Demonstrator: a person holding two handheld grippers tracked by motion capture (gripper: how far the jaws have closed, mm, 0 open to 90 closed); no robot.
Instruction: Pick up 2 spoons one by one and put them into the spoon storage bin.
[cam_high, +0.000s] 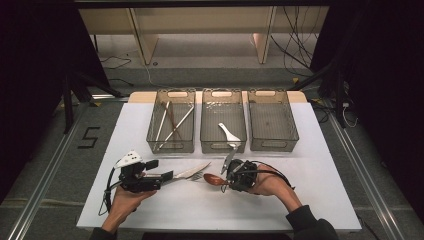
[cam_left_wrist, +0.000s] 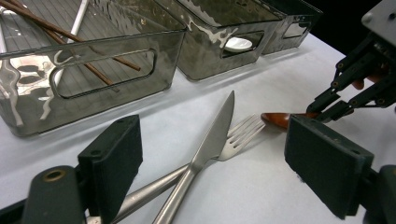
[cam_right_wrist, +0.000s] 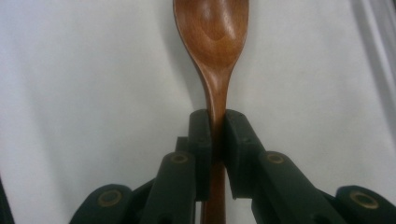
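A brown wooden spoon (cam_right_wrist: 212, 28) points away from my right gripper (cam_right_wrist: 216, 126), whose jaws are shut on its neck. In the high view that right gripper (cam_high: 226, 180) sits at the table's middle, with the spoon's bowl (cam_high: 214, 179) just above the white surface. A steel knife (cam_left_wrist: 217, 130) lies crossed over a steel fork (cam_left_wrist: 240, 135) on the table. My left gripper (cam_left_wrist: 219, 163) stands open, its pads apart on either side of their handles without touching them. From above, the left gripper (cam_high: 161, 170) is at the left, and the knife (cam_high: 192, 171) reaches toward the spoon.
Three smoky clear bins stand in a row at the back. The left bin (cam_high: 171, 145) holds chopsticks and long utensils, the middle bin (cam_high: 222, 146) holds a white spoon (cam_high: 227, 131), and the right bin (cam_high: 272, 145) looks bare. The white table (cam_high: 150, 210) drops off on every side.
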